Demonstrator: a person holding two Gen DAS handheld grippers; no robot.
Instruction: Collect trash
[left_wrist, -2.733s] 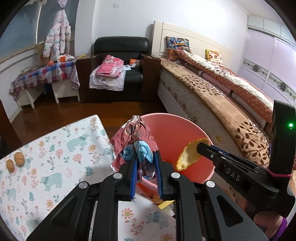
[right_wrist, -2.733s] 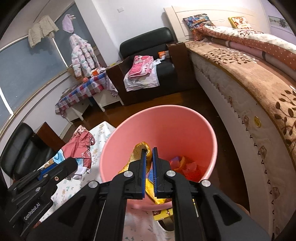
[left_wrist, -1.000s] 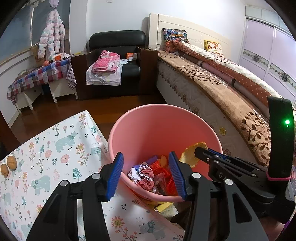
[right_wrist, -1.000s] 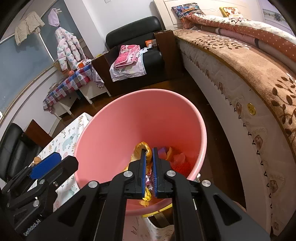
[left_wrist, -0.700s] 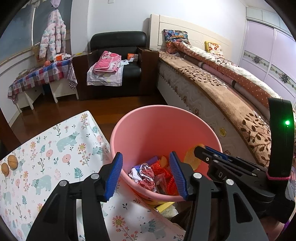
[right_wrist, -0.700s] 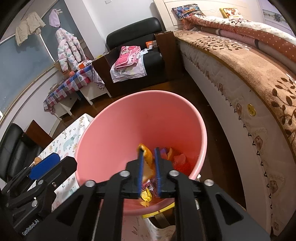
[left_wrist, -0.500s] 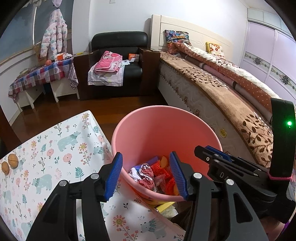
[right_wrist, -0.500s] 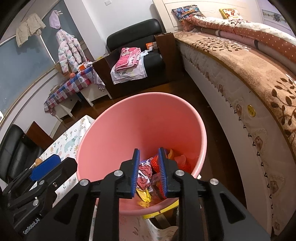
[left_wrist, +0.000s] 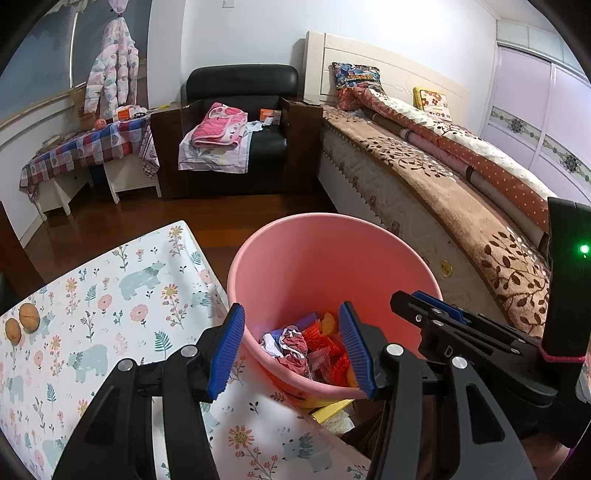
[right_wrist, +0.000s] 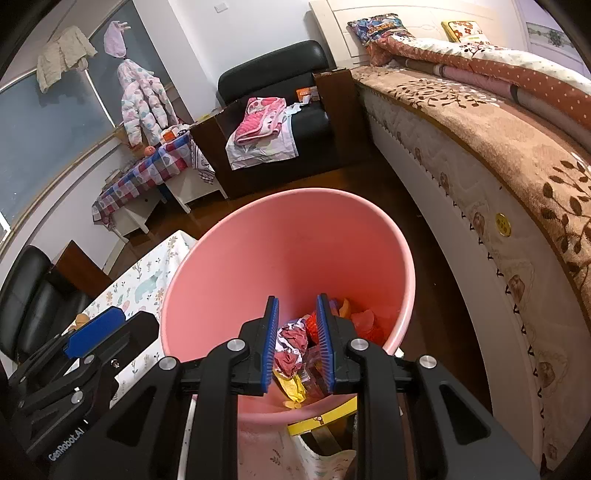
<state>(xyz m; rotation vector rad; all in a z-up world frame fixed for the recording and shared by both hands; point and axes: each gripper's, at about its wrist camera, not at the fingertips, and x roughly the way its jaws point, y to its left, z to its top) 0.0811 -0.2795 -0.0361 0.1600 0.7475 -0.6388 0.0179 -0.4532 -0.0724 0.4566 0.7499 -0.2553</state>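
With both grippers poised above the pink bin (right_wrist: 229, 266), the drop looks done: the left gripper (left_wrist: 291, 347) stands wide apart and empty, and the right gripper (right_wrist: 295, 343) has just been opening, its jaws parted a little with nothing between them. The crumpled wrappers (left_wrist: 295, 343) and the yellow wrapper (right_wrist: 291, 386) lie at the bin's bottom. The sensible move is to lift each gripper straight clear of the rim without knocking the bin, then turn to the floral tablecloth (left_wrist: 110, 295), where two walnuts (left_wrist: 22, 321) sit near the far edge.
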